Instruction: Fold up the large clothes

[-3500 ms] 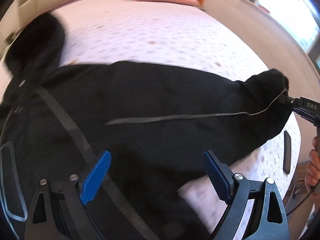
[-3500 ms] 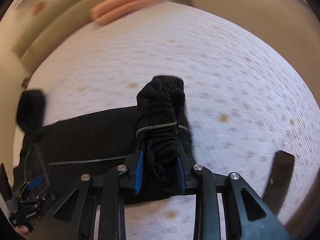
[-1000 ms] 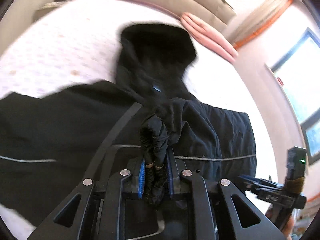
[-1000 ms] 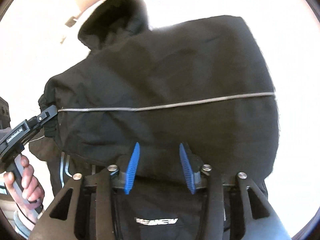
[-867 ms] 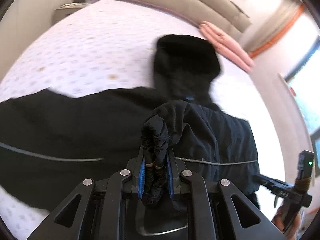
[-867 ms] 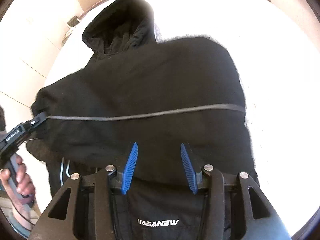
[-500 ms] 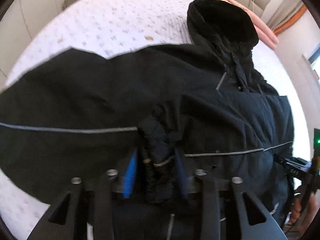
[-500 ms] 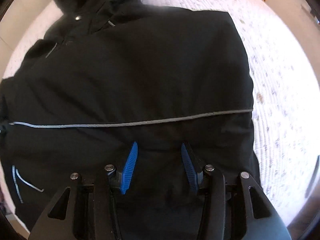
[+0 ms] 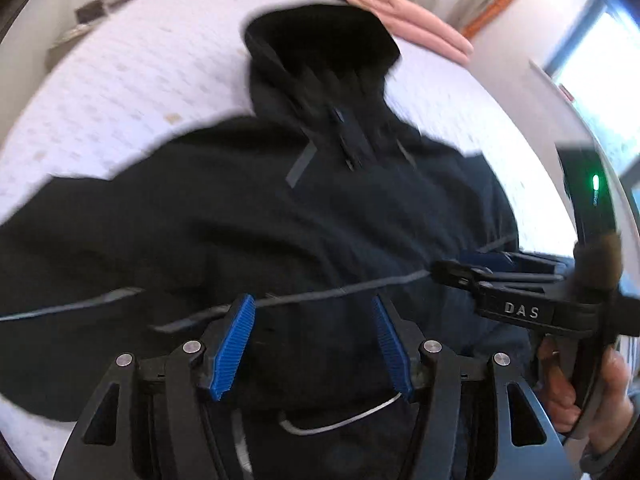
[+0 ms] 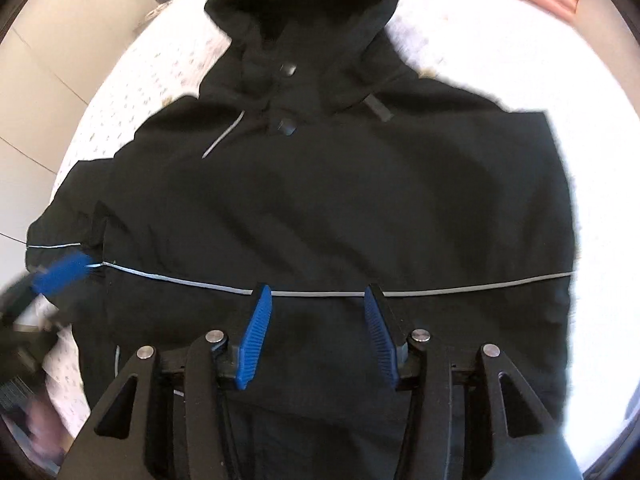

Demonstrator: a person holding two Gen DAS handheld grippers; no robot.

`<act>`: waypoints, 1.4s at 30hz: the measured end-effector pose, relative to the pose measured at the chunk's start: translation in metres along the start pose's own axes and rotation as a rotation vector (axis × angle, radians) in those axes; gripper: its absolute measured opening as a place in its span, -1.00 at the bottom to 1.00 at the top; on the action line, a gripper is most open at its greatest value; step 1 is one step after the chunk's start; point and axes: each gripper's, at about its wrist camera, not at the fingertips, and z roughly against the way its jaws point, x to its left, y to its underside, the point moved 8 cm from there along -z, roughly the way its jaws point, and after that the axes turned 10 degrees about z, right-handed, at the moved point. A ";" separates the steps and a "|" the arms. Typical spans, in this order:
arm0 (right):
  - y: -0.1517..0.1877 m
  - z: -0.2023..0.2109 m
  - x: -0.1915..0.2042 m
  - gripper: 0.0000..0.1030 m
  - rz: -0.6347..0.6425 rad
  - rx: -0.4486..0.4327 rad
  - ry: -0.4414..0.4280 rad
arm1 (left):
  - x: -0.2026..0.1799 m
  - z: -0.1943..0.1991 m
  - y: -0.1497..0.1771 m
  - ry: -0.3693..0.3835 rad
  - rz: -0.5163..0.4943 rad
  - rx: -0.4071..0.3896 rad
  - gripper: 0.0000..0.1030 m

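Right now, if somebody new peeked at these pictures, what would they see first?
A big black hooded jacket fills the middle, lying spread on a white dotted bedspread, its hood pointing toward the far end of the bed. A thin silver stripe crosses it from side to side. The right gripper and the left gripper are both open above it, with bright blue finger pads.

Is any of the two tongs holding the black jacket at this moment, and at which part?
No. The left tongs and the right tongs are both open above the jacket, with nothing between the blue pads.
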 end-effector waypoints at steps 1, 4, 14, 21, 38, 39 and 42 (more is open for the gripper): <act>0.002 -0.008 0.007 -0.01 0.004 0.017 0.006 | 0.004 -0.013 0.004 0.000 0.016 0.019 0.21; 0.011 -0.037 0.011 0.01 0.024 0.072 0.041 | 0.024 -0.047 0.014 -0.017 0.068 0.057 0.13; 0.012 -0.034 0.014 0.06 0.047 0.067 0.041 | 0.056 0.019 0.009 -0.012 0.204 -0.014 0.14; 0.009 -0.038 0.002 0.14 0.065 0.047 0.062 | 0.226 0.114 0.017 -0.440 0.462 -0.182 0.17; 0.022 -0.037 0.016 0.28 0.047 0.036 0.082 | 0.482 0.153 0.057 -0.278 1.161 -0.359 0.33; 0.021 -0.038 0.016 0.28 0.049 0.039 0.083 | 0.485 0.151 0.057 -0.275 1.158 -0.362 0.33; 0.019 -0.040 0.017 0.30 0.046 0.047 0.087 | 0.487 0.143 0.051 -0.261 1.136 -0.362 0.18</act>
